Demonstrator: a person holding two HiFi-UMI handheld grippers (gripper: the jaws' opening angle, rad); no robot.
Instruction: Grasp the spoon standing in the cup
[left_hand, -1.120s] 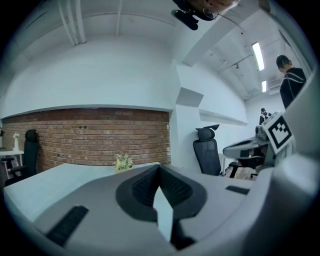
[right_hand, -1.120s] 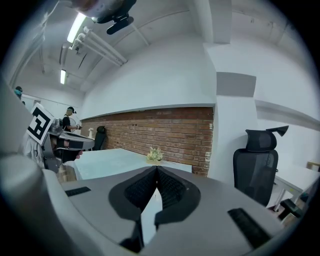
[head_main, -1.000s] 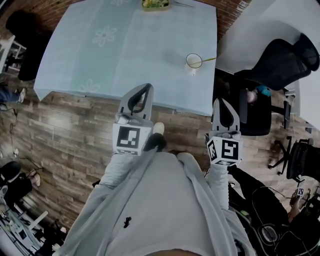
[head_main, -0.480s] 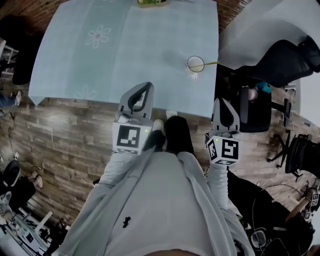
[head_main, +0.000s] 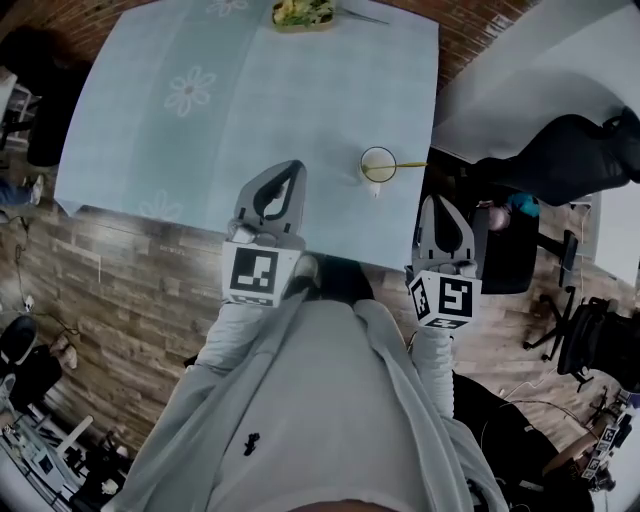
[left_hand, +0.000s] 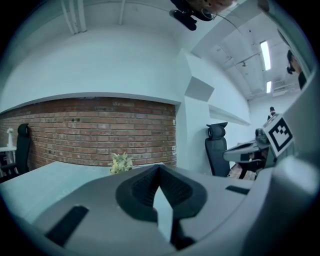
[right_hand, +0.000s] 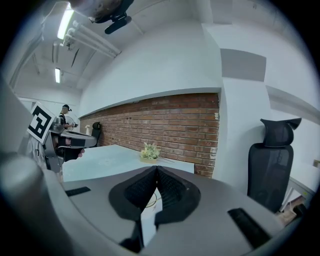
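A pale cup (head_main: 378, 165) stands on the light blue tablecloth (head_main: 180, 150) near the table's right front corner. A spoon with a yellowish handle (head_main: 408, 165) stands in it and leans out to the right. My right gripper (head_main: 441, 201) is held at the table's front edge, a little right of and short of the cup, jaws shut and empty. My left gripper (head_main: 287, 170) is over the front edge to the cup's left, also shut and empty. In the right gripper view the shut jaws (right_hand: 156, 169) hide most of the cup.
A bowl of greenery (head_main: 305, 12) sits at the table's far edge, also seen in both gripper views (left_hand: 121, 162) (right_hand: 149, 151). Black office chairs (head_main: 560, 150) stand to the right of the table. A brick wall (right_hand: 165, 125) runs behind. The floor is wooden (head_main: 120, 290).
The person has stepped toward the table: the cup and the table edge now lie nearer to both grippers. Both grippers keep their pose and stay shut.
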